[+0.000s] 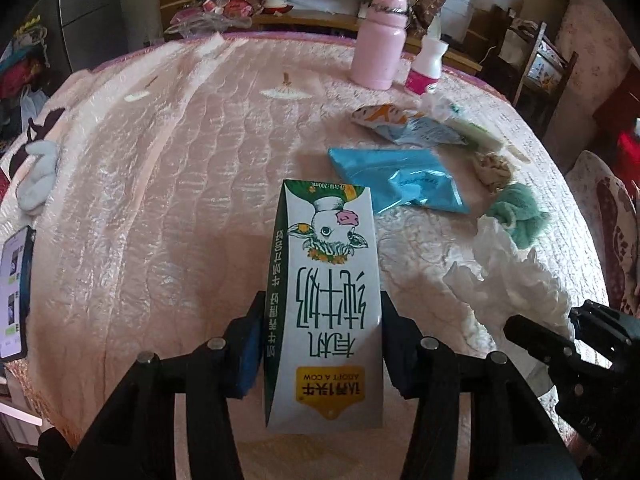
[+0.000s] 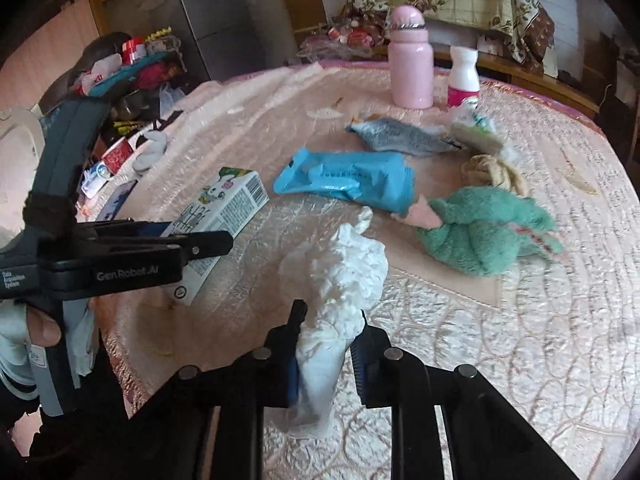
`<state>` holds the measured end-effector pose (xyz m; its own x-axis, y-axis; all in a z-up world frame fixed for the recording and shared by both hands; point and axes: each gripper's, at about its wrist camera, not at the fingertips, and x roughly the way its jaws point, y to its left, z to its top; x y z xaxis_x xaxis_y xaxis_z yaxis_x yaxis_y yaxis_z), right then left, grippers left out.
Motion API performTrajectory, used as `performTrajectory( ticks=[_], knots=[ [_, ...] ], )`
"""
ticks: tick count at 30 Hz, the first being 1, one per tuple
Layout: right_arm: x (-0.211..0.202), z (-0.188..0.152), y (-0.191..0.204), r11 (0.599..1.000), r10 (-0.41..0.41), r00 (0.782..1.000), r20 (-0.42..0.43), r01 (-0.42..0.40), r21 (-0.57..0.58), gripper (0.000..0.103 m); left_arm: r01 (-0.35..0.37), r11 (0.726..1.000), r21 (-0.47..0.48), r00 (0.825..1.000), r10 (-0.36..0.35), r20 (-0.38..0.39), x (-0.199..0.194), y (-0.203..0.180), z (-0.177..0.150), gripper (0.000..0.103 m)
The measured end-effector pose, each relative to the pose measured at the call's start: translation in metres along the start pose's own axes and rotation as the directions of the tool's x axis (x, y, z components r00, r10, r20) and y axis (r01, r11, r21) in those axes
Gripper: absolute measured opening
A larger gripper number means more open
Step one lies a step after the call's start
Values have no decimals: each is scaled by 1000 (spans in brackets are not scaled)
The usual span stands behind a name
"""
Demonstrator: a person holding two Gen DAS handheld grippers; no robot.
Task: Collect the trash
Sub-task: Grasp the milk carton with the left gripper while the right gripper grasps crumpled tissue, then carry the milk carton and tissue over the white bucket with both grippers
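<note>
A white and green milk carton with a cow picture lies lengthwise between the pads of my left gripper, which is shut on its sides. The carton also shows at the left of the right wrist view, low over the table. My right gripper is shut on a crumpled white tissue, which sticks up from between the pads. More trash lies beyond: a blue wrapper and a silver snack packet.
The round table has a pink quilted cover. A pink bottle and a small white bottle stand at its far side. A green cloth and a beige knotted cloth lie right. A phone rests at the left edge.
</note>
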<state>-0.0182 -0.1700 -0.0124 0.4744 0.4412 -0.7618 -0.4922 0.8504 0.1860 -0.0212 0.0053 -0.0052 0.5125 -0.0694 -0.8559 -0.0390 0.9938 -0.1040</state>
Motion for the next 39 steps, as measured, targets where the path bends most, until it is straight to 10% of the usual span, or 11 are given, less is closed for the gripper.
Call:
performTrajectory(
  ticks=[39],
  knots=[
    [-119, -51, -106, 961, -174, 976, 134, 139, 237, 23, 77, 965, 249, 994, -92, 50, -32, -146, -9, 53]
  ],
)
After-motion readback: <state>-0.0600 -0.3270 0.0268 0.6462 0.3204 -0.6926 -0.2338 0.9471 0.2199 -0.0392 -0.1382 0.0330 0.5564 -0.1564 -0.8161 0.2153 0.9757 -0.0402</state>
